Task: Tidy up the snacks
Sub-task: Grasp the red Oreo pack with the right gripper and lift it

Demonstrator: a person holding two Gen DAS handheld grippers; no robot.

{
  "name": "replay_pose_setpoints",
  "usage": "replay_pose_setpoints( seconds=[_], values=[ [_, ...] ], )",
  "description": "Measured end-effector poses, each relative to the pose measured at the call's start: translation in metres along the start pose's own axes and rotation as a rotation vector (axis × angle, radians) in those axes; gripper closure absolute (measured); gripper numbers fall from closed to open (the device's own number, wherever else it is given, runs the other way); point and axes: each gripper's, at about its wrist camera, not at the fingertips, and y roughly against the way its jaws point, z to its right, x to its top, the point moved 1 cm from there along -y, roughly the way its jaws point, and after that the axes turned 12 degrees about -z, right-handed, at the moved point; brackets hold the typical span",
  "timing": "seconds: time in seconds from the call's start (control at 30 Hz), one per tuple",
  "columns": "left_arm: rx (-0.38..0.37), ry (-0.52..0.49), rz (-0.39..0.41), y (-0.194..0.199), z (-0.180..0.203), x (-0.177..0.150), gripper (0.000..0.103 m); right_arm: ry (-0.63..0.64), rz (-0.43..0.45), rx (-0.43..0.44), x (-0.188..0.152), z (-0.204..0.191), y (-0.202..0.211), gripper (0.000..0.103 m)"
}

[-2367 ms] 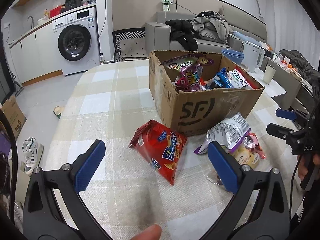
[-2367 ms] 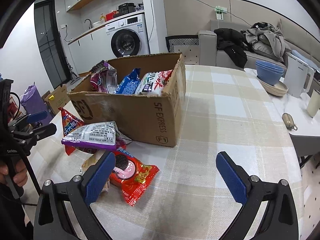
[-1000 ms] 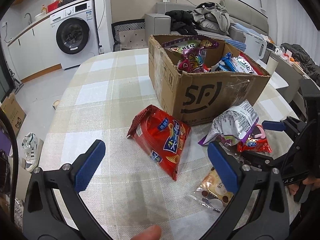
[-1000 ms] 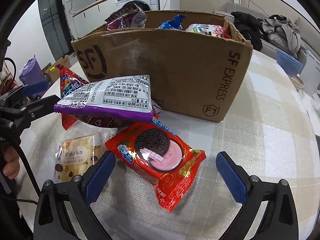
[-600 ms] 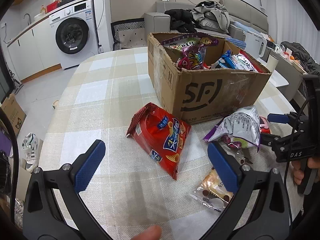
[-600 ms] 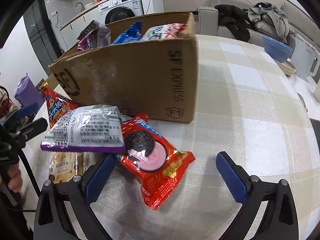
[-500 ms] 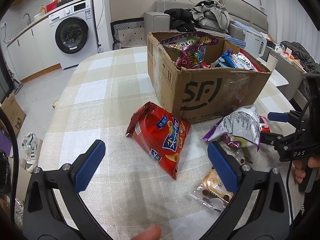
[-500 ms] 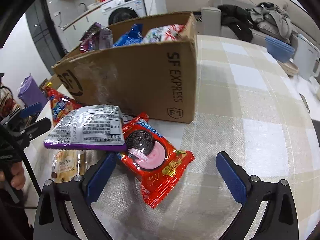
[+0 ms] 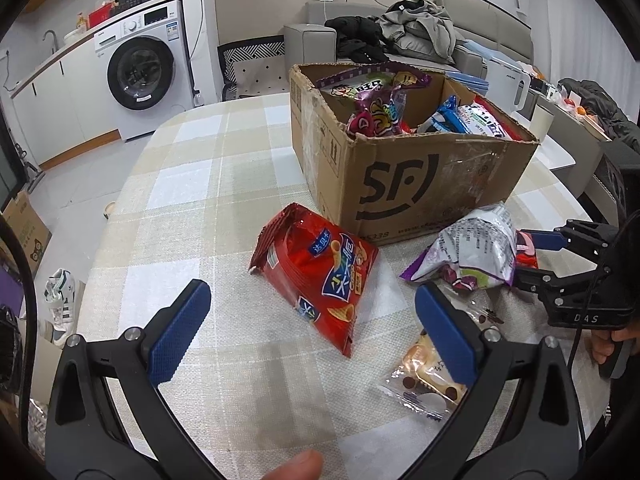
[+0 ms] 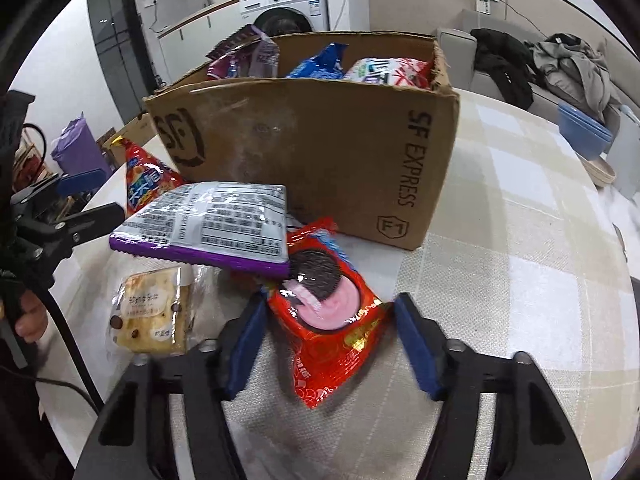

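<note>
The cardboard SF Express box (image 10: 320, 152) stood on the checked tablecloth (image 9: 192, 184), holding several snack bags, among them a purple-edged packet (image 9: 372, 86) and a blue one (image 10: 320, 65). Four snacks lay outside it, all near its printed front wall. The red Oreo cookie pack (image 10: 326, 312) lay just in front of the box's corner, and the right gripper (image 10: 328, 344) was set around it, one blue pad on each side of the wrapper, the jaws narrowed but with a little gap visible at each pad; whether they pressed the pack could not be told. The silver and purple chip bag (image 10: 216, 224) rested against the box front, its lower edge overlapping the Oreo pack. The clear-wrapped chocolate-chip cake (image 10: 154, 316) lay further from the box than that bag. The red bag of corn snacks (image 9: 320, 276) lay beside the box's other front corner. The left gripper (image 9: 312, 332) hung over the cloth near that red bag, fingers spread wide and holding nothing.
</note>
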Motion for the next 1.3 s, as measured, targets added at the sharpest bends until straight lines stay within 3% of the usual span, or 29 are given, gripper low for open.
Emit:
replay_pose_setpoints(
  seconds=[0.23,0.7,1.1,1.3],
  values=[
    [-0.002,0.004,-0.003,-0.001,-0.002,-0.001,0.001,0.022,0.002,0.012,-0.004,0.003,0.005,0.055],
    [-0.006,0.039,-0.028,-0.012,-0.015,-0.001,0.001,0.008,0.137,0.058,-0.012,0.004,0.055,0.056],
    [-0.144,0.209,-0.075,-0.035,-0.043,0.004,0.001,-0.018,0.193,0.045,-0.015,0.016,0.070,0.056],
    [-0.188,0.237,-0.091,-0.047,-0.047,0.006,0.002,-0.049,0.232,0.043,-0.018,0.030,0.085,0.056]
  ],
)
